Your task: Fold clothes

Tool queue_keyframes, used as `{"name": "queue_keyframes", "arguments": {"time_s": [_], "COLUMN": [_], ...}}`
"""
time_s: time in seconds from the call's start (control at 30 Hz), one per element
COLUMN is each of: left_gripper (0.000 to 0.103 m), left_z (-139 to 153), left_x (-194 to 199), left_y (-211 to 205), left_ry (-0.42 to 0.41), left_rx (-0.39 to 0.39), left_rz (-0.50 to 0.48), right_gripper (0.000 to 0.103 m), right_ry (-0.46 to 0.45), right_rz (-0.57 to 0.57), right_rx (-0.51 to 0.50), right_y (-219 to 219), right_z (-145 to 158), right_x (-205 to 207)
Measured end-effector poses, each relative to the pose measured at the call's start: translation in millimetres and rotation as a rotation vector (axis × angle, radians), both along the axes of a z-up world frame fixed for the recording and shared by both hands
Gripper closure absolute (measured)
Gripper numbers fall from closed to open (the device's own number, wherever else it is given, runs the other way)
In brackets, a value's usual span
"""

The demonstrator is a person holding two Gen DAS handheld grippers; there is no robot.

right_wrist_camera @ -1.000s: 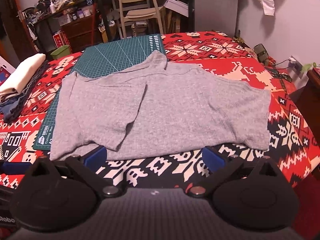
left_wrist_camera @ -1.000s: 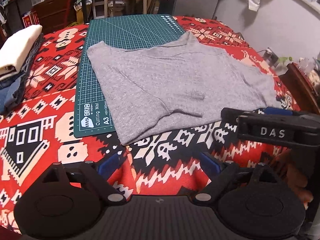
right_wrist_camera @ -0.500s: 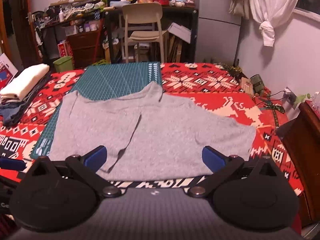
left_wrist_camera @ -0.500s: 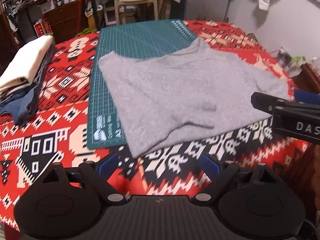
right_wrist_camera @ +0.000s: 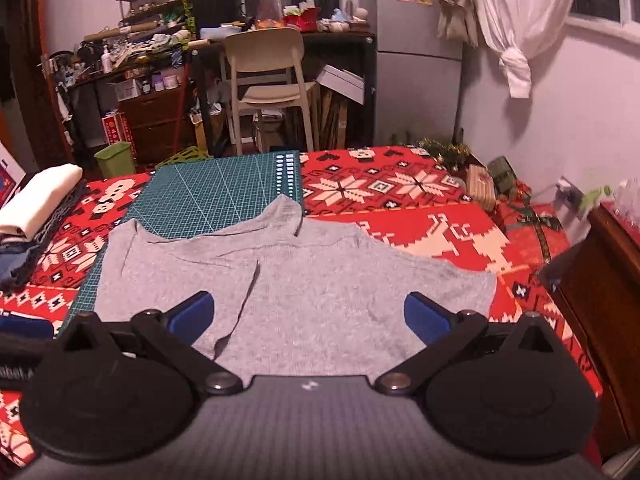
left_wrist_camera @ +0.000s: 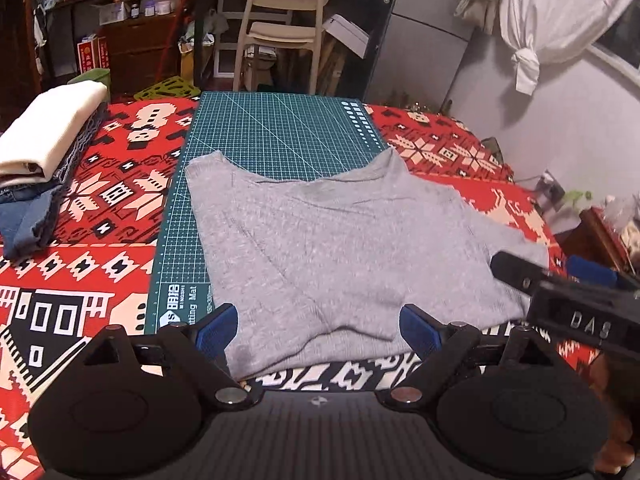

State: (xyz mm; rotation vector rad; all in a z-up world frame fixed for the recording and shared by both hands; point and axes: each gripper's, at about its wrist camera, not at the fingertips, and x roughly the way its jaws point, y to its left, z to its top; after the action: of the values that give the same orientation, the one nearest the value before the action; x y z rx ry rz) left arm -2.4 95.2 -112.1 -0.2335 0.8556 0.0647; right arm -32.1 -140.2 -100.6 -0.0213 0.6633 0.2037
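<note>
Patterned red bed (left_wrist_camera: 120,208), green mat (left_wrist_camera: 280,136), perhaps folded clothes (left_wrist_camera: 44,136)

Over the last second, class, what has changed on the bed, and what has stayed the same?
Both tools, left and right, lifted and tilted up from the shirt, so more of the room shows. Neither took hold of anything; both stay open and empty. The shirt stayed flat, partly on the mat, and the folded pile did not move.

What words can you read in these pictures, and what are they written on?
"DAS": raised letters on the black right tool.
"tting Mat": white print on the green cutting mat, its first letters hidden behind the left tool.
Red box by the shelves: lettering too blurred to read.
</note>
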Motion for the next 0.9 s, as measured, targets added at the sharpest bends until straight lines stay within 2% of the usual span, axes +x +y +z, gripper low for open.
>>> {"name": "queue_keyframes", "arguments": {"time_s": [0.13, 0.2, 0.27, 0.37, 0.4, 0.47, 0.5, 0.63, 0.9], "left_gripper": [0.019, 0.025, 0.031, 0.048, 0.056, 0.064, 0.069, 0.072, 0.072], "left_z": [-2.9, -5.1, -6.8, -11.6, -13.7, -18.0, -20.2, -26.4, -36.7], "left_x": [9.0, 14.2, 18.5, 29.2, 33.3, 41.8, 47.4, 67.9, 114.3], "left_y": [4.2, 8.5, 10.9, 11.6, 12.8, 15.6, 17.7, 29.7, 51.7], "left_ry": [0.017, 0.026, 0.027, 0.036, 0.041, 0.051, 0.057, 0.061, 0.076], "left_rx": [-0.024, -0.046, -0.046, -0.028, -0.029, -0.030, -0.032, -0.043, -0.055], "left_rz": [0.012, 0.016, 0.023, 0.018, 0.017, 0.019, 0.022, 0.047, 0.091], "right_gripper": [0.010, 0.014, 0.027, 0.045, 0.047, 0.057, 0.067, 0.084, 0.085], "right_ry": [0.014, 0.014, 0.011, 0.019, 0.021, 0.025, 0.029, 0.044, 0.074], "right_rz": [0.000, 0.006, 0.023, 0.042, 0.042, 0.049, 0.058, 0.076, 0.118], "right_rx": [0.028, 0.026, 0.003, -0.025, -0.024, -0.020, -0.017, -0.006, -0.019], "right_y": [1.3, 3.6, 8.6, 17.3, 18.9, 22.2, 24.1, 31.4, 54.7], "right_z": [-3.8, -6.3, -9.0, -14.8, -16.7, -19.9, -21.4, -28.3, -48.5], "right_x": [7.2, 12.0, 16.9, 29.4, 34.1, 44.3, 50.1, 80.6, 148.5]}}
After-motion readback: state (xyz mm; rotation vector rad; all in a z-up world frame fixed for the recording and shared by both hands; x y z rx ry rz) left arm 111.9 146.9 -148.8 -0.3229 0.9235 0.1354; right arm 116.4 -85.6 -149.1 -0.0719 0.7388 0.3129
